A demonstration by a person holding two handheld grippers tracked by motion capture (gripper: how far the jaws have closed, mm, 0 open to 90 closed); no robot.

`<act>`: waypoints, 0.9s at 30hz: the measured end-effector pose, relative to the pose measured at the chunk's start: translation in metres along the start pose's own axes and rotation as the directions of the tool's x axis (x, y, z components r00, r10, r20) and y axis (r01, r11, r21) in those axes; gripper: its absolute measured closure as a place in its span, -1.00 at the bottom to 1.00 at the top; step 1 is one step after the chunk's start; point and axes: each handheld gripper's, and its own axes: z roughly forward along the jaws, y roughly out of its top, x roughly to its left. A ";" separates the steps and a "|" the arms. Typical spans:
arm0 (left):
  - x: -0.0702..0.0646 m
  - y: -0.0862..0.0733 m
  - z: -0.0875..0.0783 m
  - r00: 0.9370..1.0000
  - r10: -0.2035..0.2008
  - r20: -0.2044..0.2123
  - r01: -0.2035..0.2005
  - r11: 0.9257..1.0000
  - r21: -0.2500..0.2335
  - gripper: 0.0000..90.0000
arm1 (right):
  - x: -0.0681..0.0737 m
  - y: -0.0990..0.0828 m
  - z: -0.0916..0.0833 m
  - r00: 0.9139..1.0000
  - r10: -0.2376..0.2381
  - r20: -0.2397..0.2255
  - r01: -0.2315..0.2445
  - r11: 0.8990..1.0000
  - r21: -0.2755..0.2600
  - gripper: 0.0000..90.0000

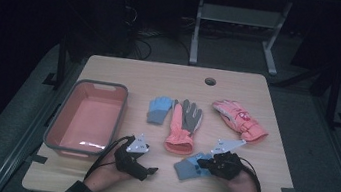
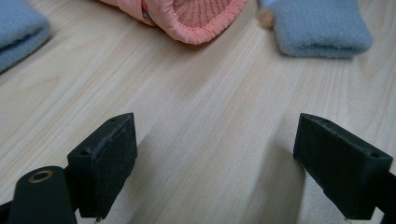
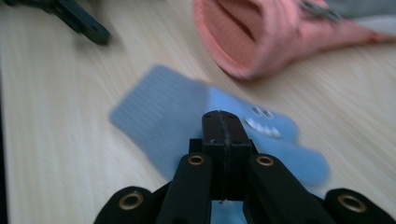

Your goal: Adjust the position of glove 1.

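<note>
The wooden tabletop (image 1: 161, 77) carries a pink bin (image 1: 86, 117) at nine o'clock. At centre lies a pink-and-grey glove (image 1: 183, 126), a small blue glove (image 1: 159, 109) just beside it at nine o'clock. A pink glove (image 1: 239, 119) sits toward two o'clock. Another blue glove (image 1: 189, 165) lies at five o'clock, with the right gripper (image 3: 220, 127) over it, jaws closed together on its fabric. The left gripper (image 2: 215, 163) rests at seven o'clock, jaws wide apart above bare wood.

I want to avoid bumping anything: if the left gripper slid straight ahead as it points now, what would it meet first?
Probably the pink glove's cuff, ahead between the open left gripper jaws; bare table lies before it.
</note>
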 end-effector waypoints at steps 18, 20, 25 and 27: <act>0.000 0.000 0.000 1.000 0.005 0.001 -0.005 1.000 0.003 -0.72 | 0.034 0.010 0.025 0.991 -0.079 -0.109 0.082 0.996 0.031 1.00; 0.000 0.000 0.000 1.000 0.005 0.001 -0.005 1.000 0.003 -0.72 | 0.036 0.009 0.023 0.991 -0.068 -0.115 0.071 0.997 0.025 1.00; 0.001 0.000 0.000 1.000 0.010 -0.002 -0.010 1.000 0.004 -0.72 | 0.031 0.011 0.012 0.993 -0.060 -0.098 0.057 0.998 -0.040 0.79; 0.001 0.001 0.000 1.000 0.011 -0.002 -0.011 1.000 0.004 -0.72 | 0.025 0.009 0.006 0.998 -0.030 -0.063 0.027 0.998 -0.055 0.56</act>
